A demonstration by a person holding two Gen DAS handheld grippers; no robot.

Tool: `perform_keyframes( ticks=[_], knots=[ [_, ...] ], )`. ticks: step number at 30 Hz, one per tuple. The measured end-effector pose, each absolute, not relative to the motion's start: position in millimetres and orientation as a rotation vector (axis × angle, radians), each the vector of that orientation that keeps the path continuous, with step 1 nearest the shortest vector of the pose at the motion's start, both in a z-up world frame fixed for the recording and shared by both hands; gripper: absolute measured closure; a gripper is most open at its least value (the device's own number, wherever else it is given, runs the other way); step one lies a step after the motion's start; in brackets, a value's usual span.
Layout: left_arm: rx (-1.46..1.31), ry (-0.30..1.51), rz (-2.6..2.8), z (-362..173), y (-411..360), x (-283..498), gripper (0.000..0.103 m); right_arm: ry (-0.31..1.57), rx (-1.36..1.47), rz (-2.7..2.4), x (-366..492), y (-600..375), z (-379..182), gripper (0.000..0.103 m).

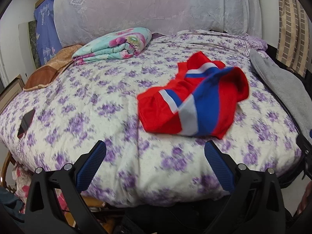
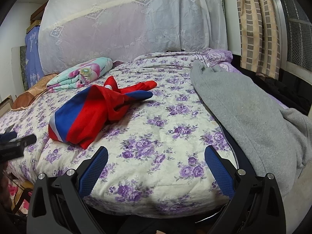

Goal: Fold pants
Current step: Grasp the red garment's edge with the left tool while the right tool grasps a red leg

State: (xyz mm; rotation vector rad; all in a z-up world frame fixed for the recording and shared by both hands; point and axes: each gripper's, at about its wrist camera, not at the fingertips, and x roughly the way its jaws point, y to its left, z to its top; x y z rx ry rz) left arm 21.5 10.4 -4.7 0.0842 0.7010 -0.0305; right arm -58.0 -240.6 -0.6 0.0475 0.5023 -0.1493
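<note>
The red pants (image 1: pixel 193 99) with blue and white stripes lie in a crumpled heap on the bed (image 1: pixel 93 105), which is covered by a white spread printed with purple flowers. In the left wrist view the heap sits toward 1 o'clock from the left tool (image 1: pixel 155 151), apart from it, with bare bedspread between. The left tool's blue-padded fingers (image 1: pixel 91 165) are spread wide and hold nothing, hovering over the near edge of the bed.

In the right wrist view the pants (image 2: pixel 91 115) lie toward 10 o'clock from the right tool (image 2: pixel 156 156), one twisted leg trailing off toward 12 o'clock. The right tool is also spread wide and empty, its pads (image 2: pixel 219 168) above the floral spread near the bed's near edge. At 9 o'clock in this view a dark part of the other tool (image 2: pixel 17 143) shows at the frame edge.

A grey garment (image 2: pixel 251 117) stretches along the bed's right side, from 1 o'clock down to 3 o'clock. A folded floral quilt (image 1: pixel 115 45) in teal and pink rests at the far left of the bed, at 11 o'clock, beside a brown cushion (image 1: pixel 50 72). A dark phone (image 1: pixel 26 122) lies on the spread at 9 o'clock in the left view. A pale lace-covered bundle (image 2: pixel 126 23) stands behind the bed, and a checked curtain (image 2: pixel 257 27) hangs at 1 o'clock
</note>
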Motion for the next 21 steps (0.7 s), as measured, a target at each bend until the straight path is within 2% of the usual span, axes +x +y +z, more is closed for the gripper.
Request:
perform_keyframes(
  ticks=[6, 11, 15, 21],
  knots=[
    [0.047, 0.72, 0.0, 10.4, 42.4, 94.2, 0.004, 0.556, 0.055, -0.125, -36.0, -258.2, -22.9, 0.003],
    [0.124, 0.765, -0.04, 11.1, 30.1, 168.3, 0.004, 0.605, 0.058, -0.109, -1.4, -269.4, -32.9, 0.003],
    [0.164, 0.871, -0.015, -14.7, 24.4, 218.1, 0.004, 0.567, -0.036, -0.014, 40.9, -257.0, 7.0, 0.006],
    [0.124, 0.991, -0.068, -46.6, 28.1, 222.9, 0.004, 0.525, -0.272, 0.262, 144.4, -194.6, 85.5, 0.006]
  ],
)
